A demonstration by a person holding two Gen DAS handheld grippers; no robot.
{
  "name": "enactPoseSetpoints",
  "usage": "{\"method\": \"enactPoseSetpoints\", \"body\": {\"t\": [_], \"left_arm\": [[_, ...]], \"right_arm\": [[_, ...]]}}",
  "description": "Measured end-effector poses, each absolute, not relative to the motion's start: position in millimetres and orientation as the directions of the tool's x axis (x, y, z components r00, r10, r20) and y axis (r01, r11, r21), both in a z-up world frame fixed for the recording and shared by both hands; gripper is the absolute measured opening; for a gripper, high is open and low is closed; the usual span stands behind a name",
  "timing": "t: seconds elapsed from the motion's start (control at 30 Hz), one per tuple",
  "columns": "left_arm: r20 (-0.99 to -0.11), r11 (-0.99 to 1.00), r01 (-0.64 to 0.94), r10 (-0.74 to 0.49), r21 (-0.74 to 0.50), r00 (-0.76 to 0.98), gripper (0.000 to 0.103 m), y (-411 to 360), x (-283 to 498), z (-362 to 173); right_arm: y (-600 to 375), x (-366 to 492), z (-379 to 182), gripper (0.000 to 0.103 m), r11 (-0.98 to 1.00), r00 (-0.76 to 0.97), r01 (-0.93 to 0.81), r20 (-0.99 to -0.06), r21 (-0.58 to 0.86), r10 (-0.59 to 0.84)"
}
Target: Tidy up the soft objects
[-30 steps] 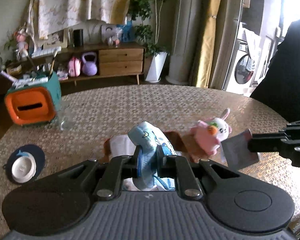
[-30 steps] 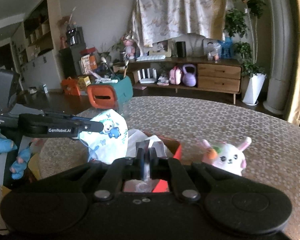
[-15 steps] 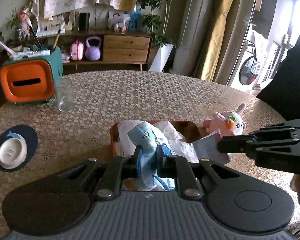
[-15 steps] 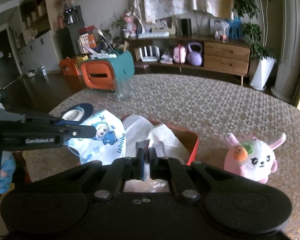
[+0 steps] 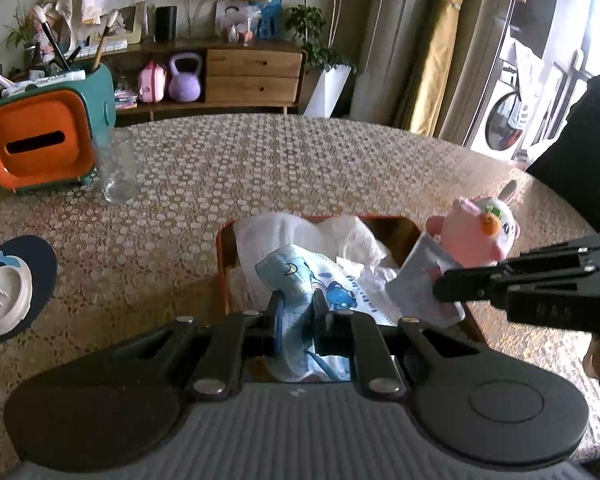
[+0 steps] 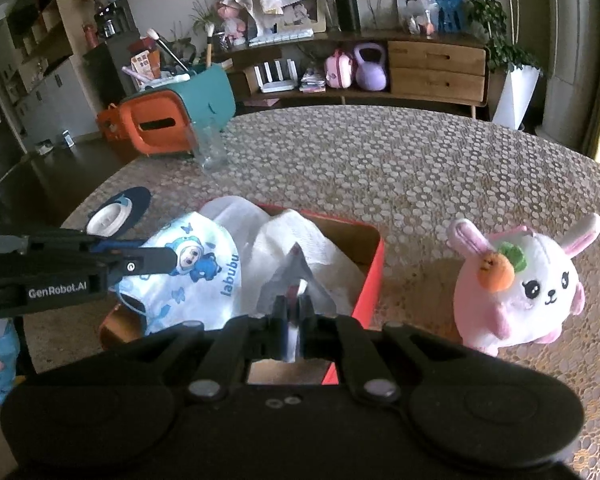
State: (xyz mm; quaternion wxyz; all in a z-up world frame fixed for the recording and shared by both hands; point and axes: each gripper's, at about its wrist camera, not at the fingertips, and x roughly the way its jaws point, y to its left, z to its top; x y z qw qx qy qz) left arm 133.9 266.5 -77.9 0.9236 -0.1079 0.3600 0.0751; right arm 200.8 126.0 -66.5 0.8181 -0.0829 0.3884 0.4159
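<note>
A blue-and-white cartoon face mask (image 5: 300,276) is pinched in my left gripper (image 5: 296,304), which is shut on it just above the orange tray (image 5: 220,264). White cloths (image 5: 340,236) lie crumpled in the tray. My right gripper (image 6: 294,308) is shut on a small grey packet (image 6: 296,276) and hangs over the tray's right half (image 6: 370,276). In the right wrist view the mask (image 6: 204,280) droops from the left gripper (image 6: 172,258) over the tray's left end. A pink and white bunny plush (image 6: 516,288) sits on the table right of the tray.
An orange and teal tissue box (image 5: 40,144) with brushes stands at the far left, with an empty glass (image 5: 116,168) beside it. A dark coaster with a white dish (image 5: 4,292) lies at the left table edge. The patterned round table stretches beyond the tray.
Both grippers have come down and forward toward the tray, each still holding its item. The mask and the packet now hang close over the white cloths.
</note>
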Motion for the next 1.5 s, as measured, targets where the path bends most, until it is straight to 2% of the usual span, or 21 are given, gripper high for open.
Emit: {"method": "enactPoseSetpoints", "body": {"t": [0.27,0.5,0.6,0.67,0.7,1.03,1.17,1.5], "left_arm": [[-0.708,0.969,-0.210,0.060,-0.127,0.704,0.014,266.6,139.7,-90.2],[-0.715,0.970,-0.215,0.071,-0.113,0.696,0.016,265.5,140.8,-87.2],[-0.712,0.970,-0.221,0.082,-0.105,0.698,0.036,264.9,139.5,-84.7],[-0.702,0.970,-0.220,0.087,-0.101,0.707,0.067,263.9,136.9,-82.3],[-0.695,0.971,-0.218,0.090,-0.099,0.714,0.071,262.8,135.3,-81.1],[-0.686,0.975,-0.201,0.085,-0.092,0.723,0.072,255.0,125.3,-67.5],[-0.669,0.977,-0.199,0.094,-0.082,0.737,0.077,250.2,116.8,-57.5],[-0.627,0.982,-0.180,0.104,-0.059,0.772,0.077,229.7,92.4,-30.9]], "right_arm": [[122.5,205.7,-69.3,0.008,0.653,0.356,-0.729,-0.702,0.204,0.617],[120.2,203.4,-65.3,0.016,0.663,0.375,-0.723,-0.697,0.192,0.611],[119.2,201.7,-62.6,0.017,0.661,0.375,-0.726,-0.695,0.191,0.613],[119.1,199.7,-60.4,0.018,0.657,0.375,-0.731,-0.695,0.186,0.614],[119.6,198.3,-59.6,0.018,0.655,0.376,-0.733,-0.694,0.183,0.614],[112.3,186.8,-47.1,0.027,0.649,0.389,-0.740,-0.676,0.176,0.626],[107.4,178.1,-40.6,0.032,0.643,0.397,-0.747,-0.663,0.168,0.635],[91.7,149.7,-25.4,0.041,0.621,0.411,-0.769,-0.628,0.152,0.662]]}}
